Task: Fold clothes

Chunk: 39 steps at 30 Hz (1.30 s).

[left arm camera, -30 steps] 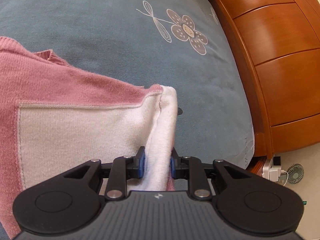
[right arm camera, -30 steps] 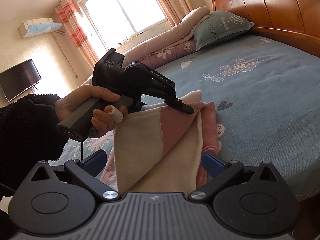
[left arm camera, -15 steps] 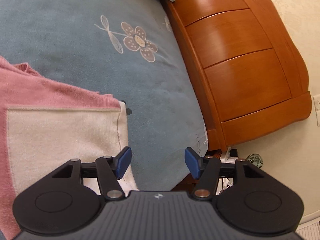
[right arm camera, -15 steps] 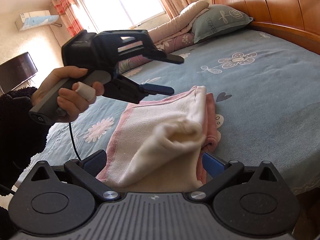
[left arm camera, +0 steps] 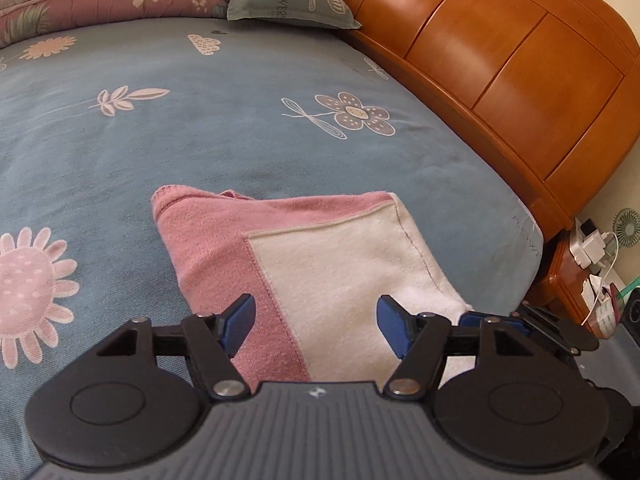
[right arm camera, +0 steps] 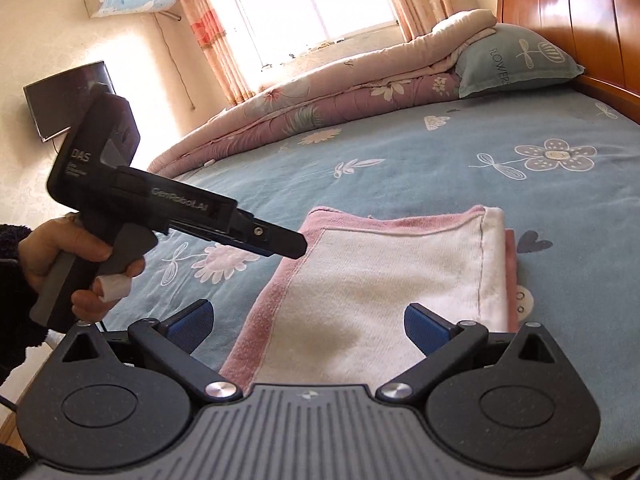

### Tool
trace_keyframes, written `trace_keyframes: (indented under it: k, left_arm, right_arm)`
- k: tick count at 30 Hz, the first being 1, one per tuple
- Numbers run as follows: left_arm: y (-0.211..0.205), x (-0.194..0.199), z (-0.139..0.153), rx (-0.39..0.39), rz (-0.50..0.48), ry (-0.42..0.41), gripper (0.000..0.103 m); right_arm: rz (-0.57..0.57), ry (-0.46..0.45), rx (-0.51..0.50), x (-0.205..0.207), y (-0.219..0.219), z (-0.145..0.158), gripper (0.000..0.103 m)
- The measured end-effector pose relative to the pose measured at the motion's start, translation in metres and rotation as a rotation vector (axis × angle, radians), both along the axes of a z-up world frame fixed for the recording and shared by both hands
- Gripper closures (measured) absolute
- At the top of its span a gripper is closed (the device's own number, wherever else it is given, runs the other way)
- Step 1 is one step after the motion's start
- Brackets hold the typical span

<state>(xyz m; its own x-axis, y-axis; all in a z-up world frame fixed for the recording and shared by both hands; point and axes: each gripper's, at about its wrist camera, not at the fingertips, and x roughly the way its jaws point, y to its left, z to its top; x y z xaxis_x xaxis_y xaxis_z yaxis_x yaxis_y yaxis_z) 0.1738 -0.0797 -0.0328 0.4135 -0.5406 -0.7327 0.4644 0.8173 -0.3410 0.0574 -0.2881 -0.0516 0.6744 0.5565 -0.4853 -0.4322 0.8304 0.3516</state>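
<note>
The pink and cream garment (right arm camera: 384,276) lies folded flat on the blue flowered bed (left arm camera: 200,140), near its edge, with the wooden headboard (left arm camera: 520,60) off to the side. The left claw (left arm camera: 316,326) hangs just above the cloth, its jaws opening, blue pads (left arm camera: 240,318) clear of the fabric on both sides. From the other camera, a hand (right arm camera: 76,264) holds that tool, tip over the garment's pink border. The right claw (right arm camera: 308,322) is spread wide at the near edge of the cloth, gripping nothing; whether its pads brush the fabric is hard to say.
</note>
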Motion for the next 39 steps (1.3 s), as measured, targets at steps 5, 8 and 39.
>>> trace_keyframes:
  k: [5, 8, 39]
  left_arm:
    - [-0.004, 0.004, 0.000, -0.032, -0.051, -0.028, 0.033]
    - [-0.021, 0.012, -0.013, -0.003, -0.100, -0.062, 0.032]
    - [-0.014, 0.021, -0.009, -0.111, -0.034, -0.176, 0.027]
  right_arm:
    - [-0.025, 0.070, -0.078, 0.013, -0.005, -0.041, 0.000]
    - [-0.027, 0.055, -0.085, 0.000, -0.009, -0.050, 0.000]
    - [-0.064, -0.034, -0.155, 0.015, -0.001, -0.015, 0.000]
